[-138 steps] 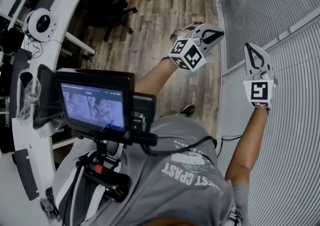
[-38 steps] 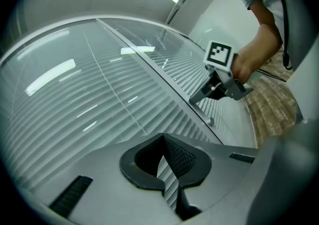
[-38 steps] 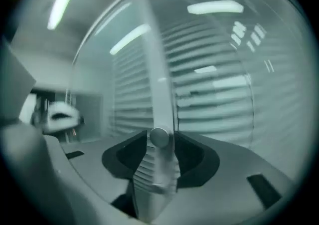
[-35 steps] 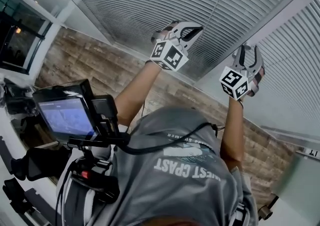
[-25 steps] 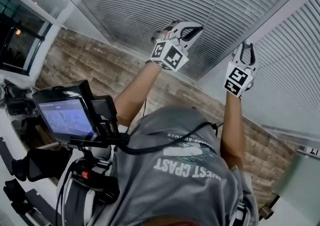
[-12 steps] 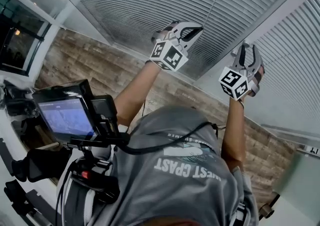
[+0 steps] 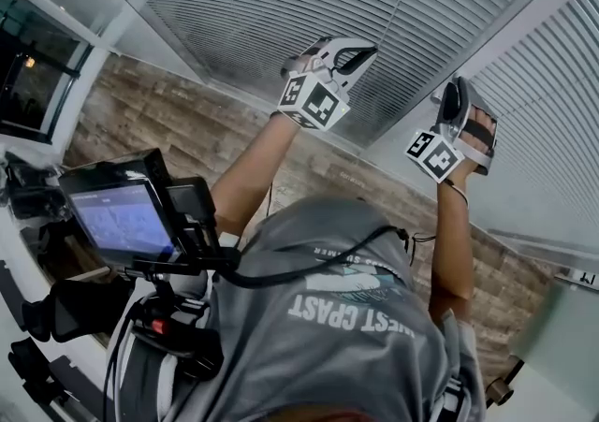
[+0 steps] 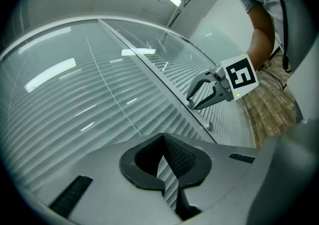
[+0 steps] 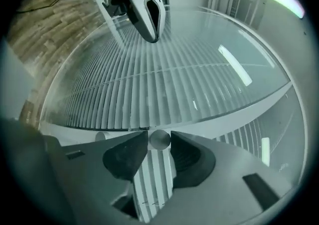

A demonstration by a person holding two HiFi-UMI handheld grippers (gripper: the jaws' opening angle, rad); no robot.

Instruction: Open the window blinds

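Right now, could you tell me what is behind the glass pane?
Behind it hang white blind slats, turned shut, with a thin cord running across them. Whatever lies beyond the slats is covered.

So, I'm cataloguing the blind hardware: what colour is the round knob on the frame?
The knob is silvery grey; it shows best in the right gripper view.
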